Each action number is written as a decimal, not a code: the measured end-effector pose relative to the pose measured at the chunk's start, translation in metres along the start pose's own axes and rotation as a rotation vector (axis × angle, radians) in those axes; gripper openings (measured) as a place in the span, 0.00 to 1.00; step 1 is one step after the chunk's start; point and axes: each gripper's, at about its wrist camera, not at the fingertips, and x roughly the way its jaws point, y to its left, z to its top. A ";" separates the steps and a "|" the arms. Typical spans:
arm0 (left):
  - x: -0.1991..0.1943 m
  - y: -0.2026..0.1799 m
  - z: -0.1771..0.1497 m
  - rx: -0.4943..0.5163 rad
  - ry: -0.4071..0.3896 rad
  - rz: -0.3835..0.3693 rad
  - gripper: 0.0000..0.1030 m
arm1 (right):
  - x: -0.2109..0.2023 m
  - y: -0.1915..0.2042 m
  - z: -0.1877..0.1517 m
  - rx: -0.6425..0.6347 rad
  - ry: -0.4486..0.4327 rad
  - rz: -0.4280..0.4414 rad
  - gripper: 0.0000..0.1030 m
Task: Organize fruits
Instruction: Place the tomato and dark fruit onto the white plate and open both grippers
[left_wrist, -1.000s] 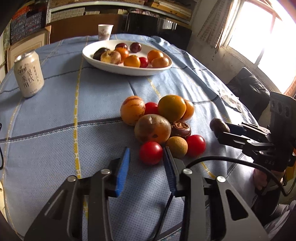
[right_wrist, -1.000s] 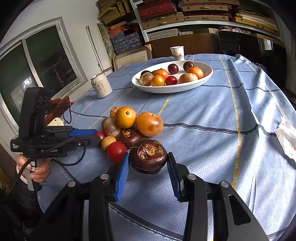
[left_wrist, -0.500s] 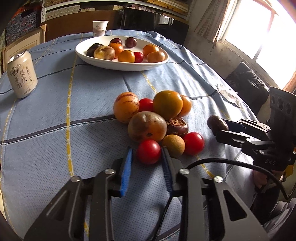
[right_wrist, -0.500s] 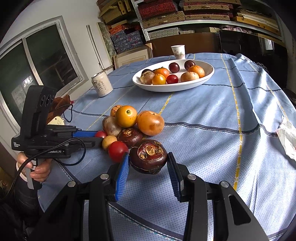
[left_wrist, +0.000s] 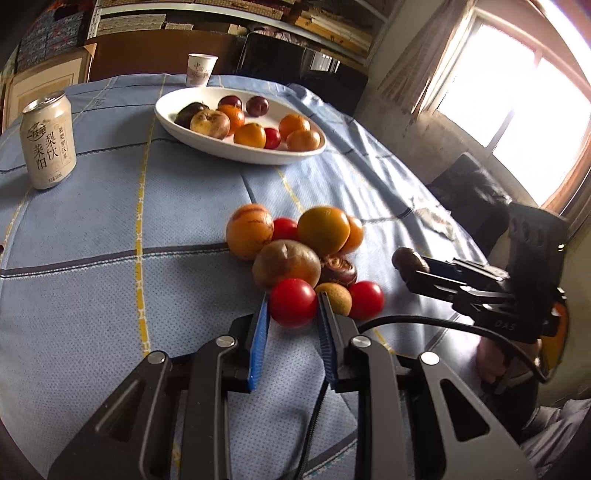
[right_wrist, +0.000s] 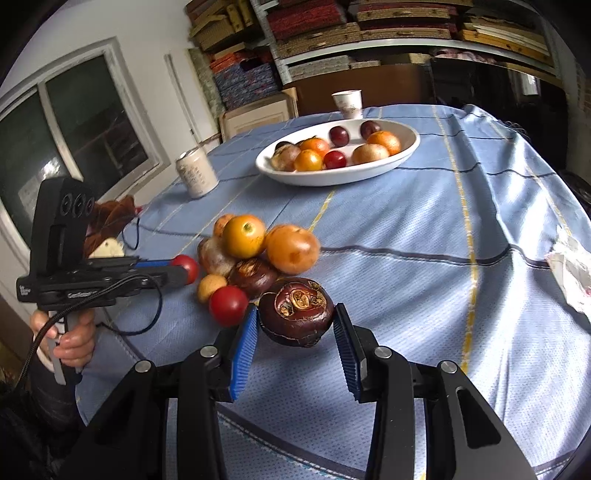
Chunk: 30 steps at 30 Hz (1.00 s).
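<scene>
Right, my left gripper (left_wrist: 291, 314) is clamped on the red tomato (left_wrist: 292, 302) at the near edge of the fruit pile (left_wrist: 295, 243) on the tablecloth (left_wrist: 110, 295), while my right gripper (right_wrist: 295, 328) grips the dark brown fruit (right_wrist: 295, 312) clear of the cloth. The tomato touches the small tan fruit (left_wrist: 336, 297) and the brownish apple (left_wrist: 286, 263) behind it, so lifting carelessly could nudge them and send the pile rolling. The white plate (left_wrist: 207, 146) sits well beyond, already holding fruit, so a slippery tomato could drop on the way.
</scene>
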 end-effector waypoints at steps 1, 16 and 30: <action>-0.002 0.000 0.003 0.004 0.001 0.005 0.24 | 0.000 -0.003 0.004 0.017 -0.003 0.024 0.40; 0.026 0.032 0.165 -0.026 -0.056 0.199 0.24 | 0.072 -0.035 0.145 0.093 -0.094 -0.066 0.41; 0.060 0.043 0.182 -0.097 -0.105 0.260 0.86 | 0.086 -0.048 0.153 0.041 -0.129 -0.004 0.57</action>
